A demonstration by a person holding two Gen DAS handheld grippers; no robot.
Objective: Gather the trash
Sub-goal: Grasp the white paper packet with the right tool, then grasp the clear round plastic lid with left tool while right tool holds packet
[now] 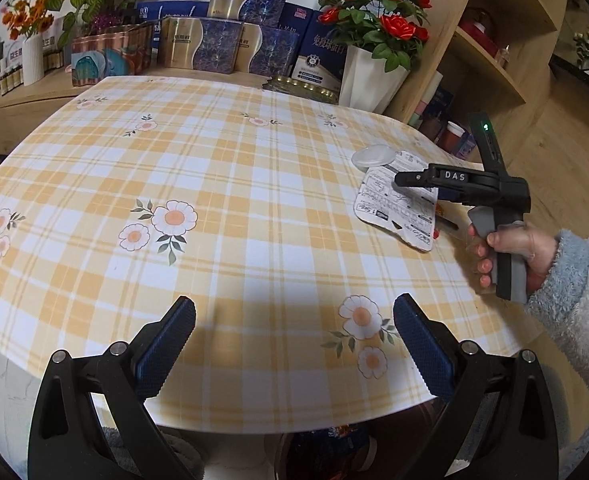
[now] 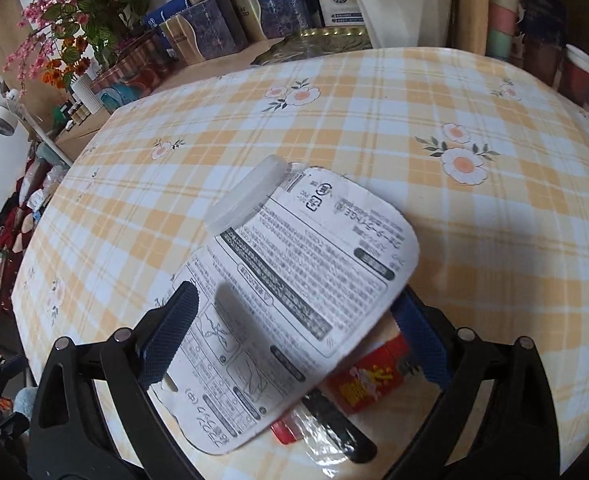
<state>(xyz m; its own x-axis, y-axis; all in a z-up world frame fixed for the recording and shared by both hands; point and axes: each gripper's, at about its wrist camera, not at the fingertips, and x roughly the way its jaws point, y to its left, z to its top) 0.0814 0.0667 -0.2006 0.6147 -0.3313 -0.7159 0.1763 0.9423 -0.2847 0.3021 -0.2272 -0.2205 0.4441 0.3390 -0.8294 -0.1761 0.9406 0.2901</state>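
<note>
Nearest the right wrist lens, the right hand-held gripper (image 2: 290, 340) is spread wide around a printed wrapper (image 2: 294, 292), not yet pinched, its long axis running lower left to upper right. The left hand-held gripper (image 1: 294, 340) is open, well apart over bare desk (image 1: 214, 180).

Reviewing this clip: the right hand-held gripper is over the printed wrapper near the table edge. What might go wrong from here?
1. The printed wrapper lies flat and wide; the open right hand-held gripper may crumple or slide it rather than pinch it.
2. The clear plastic lid rests against the wrapper and could get knocked away.
3. The red packet and clear film tucked beneath sit near the table edge and might be pushed off.
</note>
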